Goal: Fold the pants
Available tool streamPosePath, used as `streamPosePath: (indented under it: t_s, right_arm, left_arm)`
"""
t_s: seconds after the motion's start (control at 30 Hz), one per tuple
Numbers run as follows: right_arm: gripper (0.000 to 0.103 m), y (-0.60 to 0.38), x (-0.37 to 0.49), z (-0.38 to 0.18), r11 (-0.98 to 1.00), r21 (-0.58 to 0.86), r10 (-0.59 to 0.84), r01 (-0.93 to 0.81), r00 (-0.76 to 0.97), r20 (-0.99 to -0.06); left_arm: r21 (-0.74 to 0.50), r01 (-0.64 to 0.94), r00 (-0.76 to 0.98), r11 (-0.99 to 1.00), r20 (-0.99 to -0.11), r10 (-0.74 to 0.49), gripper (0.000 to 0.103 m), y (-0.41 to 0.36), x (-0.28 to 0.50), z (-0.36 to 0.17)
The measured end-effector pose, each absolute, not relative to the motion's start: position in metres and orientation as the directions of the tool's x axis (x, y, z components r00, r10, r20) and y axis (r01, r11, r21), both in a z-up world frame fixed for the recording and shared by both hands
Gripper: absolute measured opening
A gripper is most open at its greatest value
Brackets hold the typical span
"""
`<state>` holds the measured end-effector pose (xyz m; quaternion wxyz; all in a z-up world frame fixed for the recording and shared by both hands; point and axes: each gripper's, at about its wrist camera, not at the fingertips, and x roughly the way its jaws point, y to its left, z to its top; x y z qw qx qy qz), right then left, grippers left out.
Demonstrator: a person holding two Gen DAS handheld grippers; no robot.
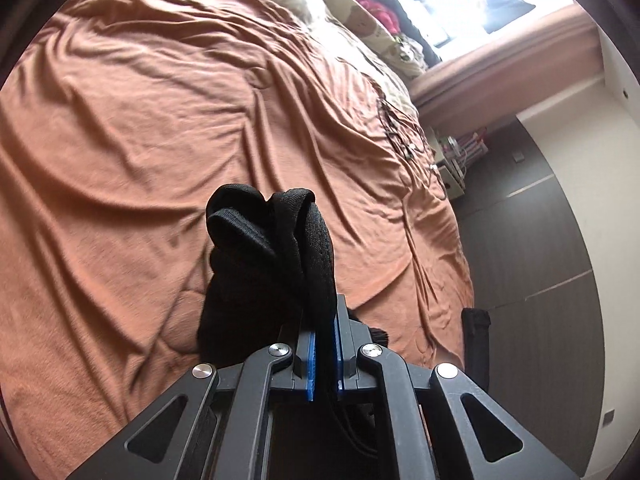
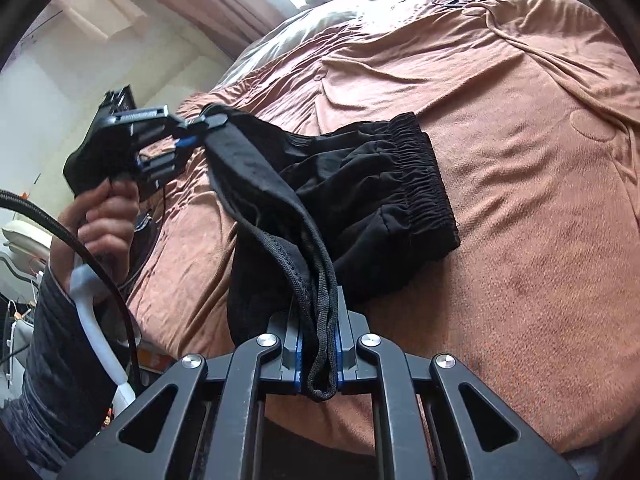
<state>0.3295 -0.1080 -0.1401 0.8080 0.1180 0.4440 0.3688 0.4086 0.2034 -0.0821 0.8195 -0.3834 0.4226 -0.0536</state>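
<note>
Pants (image 2: 360, 184) are mid-fold: your left gripper (image 2: 192, 128) and right gripper (image 2: 320, 344) jaws clamp the hems toward the 1 o'clock waistband (image 2: 420, 176), leaving laying, smoothing.

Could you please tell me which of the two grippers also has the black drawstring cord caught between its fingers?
The right gripper: a black braided cord loops between its fingers with the black fabric pants. The left gripper pinches only fabric.

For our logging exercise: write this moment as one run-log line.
step: fold in progress | left gripper: shut on black fabric pants | right gripper: shut on pants | elastic waistband: on wrinkled orange-brown bedspread
</note>
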Motion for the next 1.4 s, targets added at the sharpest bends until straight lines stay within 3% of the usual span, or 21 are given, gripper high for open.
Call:
streamPosePath:
  t_s: [0.77,0.83,0.9,0.97,1.0,1.4]
  right_arm:
    - [0.007,-0.145,0.307,-0.153,0.702,0.554,0.709,-0.447,0.366,-0.603]
    - [0.007,-0.146,0.305,-0.154,0.703,0.555,0.708,-0.445,0.365,-0.605]
    - [0.007,-0.146,0.304,-0.155,0.705,0.552,0.706,-0.445,0.364,-0.608]
    - [0.007,-0.145,0.302,-0.156,0.706,0.550,0.704,-0.445,0.362,-0.611]
    - [0.007,-0.144,0.301,-0.156,0.706,0.550,0.704,-0.446,0.361,-0.612]
    - [0.007,-0.149,0.292,-0.158,0.715,0.551,0.695,-0.431,0.354,-0.625]
  left_arm:
    - [-0.594,-0.170,0.488,0.787,-0.744,-0.456,0.008,0.112,0.480,-0.096]
    - [-0.596,-0.164,0.479,0.786,-0.745,-0.464,0.014,0.107,0.484,-0.098]
    - [-0.616,-0.149,0.478,0.774,-0.730,-0.489,0.027,0.105,0.483,-0.100]
    - [-0.633,-0.136,0.491,0.762,-0.711,-0.503,0.047,0.106,0.480,-0.099]
    - [-0.625,-0.136,0.496,0.769,-0.715,-0.493,0.050,0.107,0.477,-0.098]
    - [-0.569,-0.188,0.489,0.801,-0.761,-0.426,0.052,0.142,0.425,-0.110]
